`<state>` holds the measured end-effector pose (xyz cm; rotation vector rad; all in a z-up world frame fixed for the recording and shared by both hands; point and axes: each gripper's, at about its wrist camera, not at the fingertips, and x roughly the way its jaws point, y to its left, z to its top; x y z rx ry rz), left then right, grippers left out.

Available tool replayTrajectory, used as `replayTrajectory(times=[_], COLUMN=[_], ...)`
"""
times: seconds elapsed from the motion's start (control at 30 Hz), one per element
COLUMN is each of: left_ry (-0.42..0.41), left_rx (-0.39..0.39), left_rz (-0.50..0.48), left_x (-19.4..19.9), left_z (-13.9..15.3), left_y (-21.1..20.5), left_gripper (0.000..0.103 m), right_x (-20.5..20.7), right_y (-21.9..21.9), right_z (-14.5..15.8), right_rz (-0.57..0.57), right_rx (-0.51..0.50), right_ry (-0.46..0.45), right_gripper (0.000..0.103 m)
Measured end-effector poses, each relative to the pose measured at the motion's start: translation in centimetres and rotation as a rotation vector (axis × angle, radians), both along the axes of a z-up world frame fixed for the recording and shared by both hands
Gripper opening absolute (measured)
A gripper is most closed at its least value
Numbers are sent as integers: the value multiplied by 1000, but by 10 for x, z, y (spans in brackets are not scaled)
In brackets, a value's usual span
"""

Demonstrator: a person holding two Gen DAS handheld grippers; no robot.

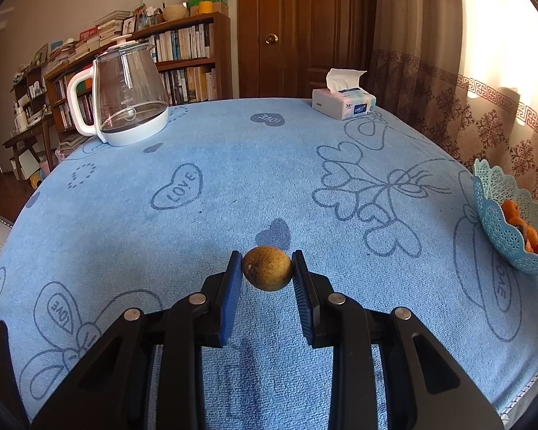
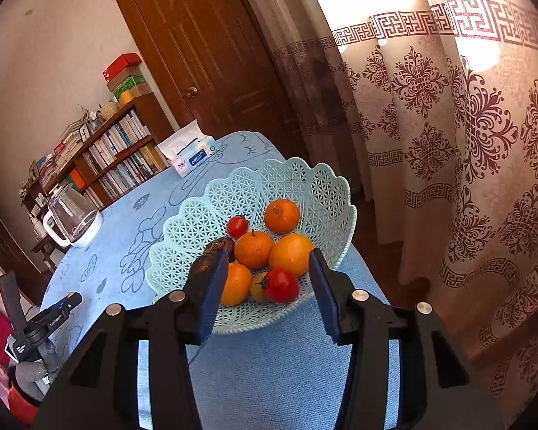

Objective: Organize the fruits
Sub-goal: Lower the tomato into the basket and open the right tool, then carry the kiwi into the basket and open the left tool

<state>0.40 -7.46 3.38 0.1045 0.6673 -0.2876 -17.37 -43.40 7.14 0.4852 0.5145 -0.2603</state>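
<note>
Currently: left gripper (image 1: pixel 267 268), black frame w/ blue ribbed pads, is clamped on a small brown fuzzy oval fruit (image 1: pixel 267 268), prob. a kiwi. Both pads press its sides; fruit is held clear of the cloth, its shadow lying on the cloth just beyond.

Table is covered w/ a light blue terry tablecloth (image 1: pixel 233 186) printed w/ heart and "LOVE" outlines. Far left on it: clear glass kettle w/ white base and handle (image 1: pixel 125 96). Far centre-right: white soft-pack tissue box (image 1: pixel 342 102), one tissue sticking up. At the right edge of the left wrist view: pale turquoise perforated plastic basket w/ scalloped rim (image 1: pixel 498 229), orange fruit showing inside.

Right gripper (image 2: pixel 269 279), same build, hovers just near of that basket; jaws stand apart, nothing gripped betw. the pads. Basket contents per right wrist view: several oranges (image 2: pixel 254 249), two red tomatoes (image 2: pixel 281 285), one small at the far left, and a dark wrinkled fruit (image 2: pixel 220 245) at the left, partly hidden behind the left pad. Can't ID it for sure.

Bkgd: brown wooden door (image 2: pixel 204 53), wooden bookshelf full of books (image 1: pixel 186 61), patterned cream-and-maroon curtain (image 2: pixel 448 125) to the right.
</note>
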Motion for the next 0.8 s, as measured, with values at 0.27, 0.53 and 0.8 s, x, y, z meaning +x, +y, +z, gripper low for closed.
replayTrajectory(times=[0.27, 0.53, 0.8], left_ry=[-10, 3, -37], left_rx=[-7, -18, -15], left_rz=[-35, -105, -235], left_x=[-7, -15, -30], left_z=[9, 20, 48], left_y=[-8, -27, -73], left_gripper=[29, 29, 29], right_x=[-15, -17, -21], right_y=[-11, -10, -12], right_z=[0, -3, -4], right_rz=[-100, -132, -147], right_rx=[10, 5, 18], right_ry=[-53, -57, -73], right_gripper=[65, 73, 79])
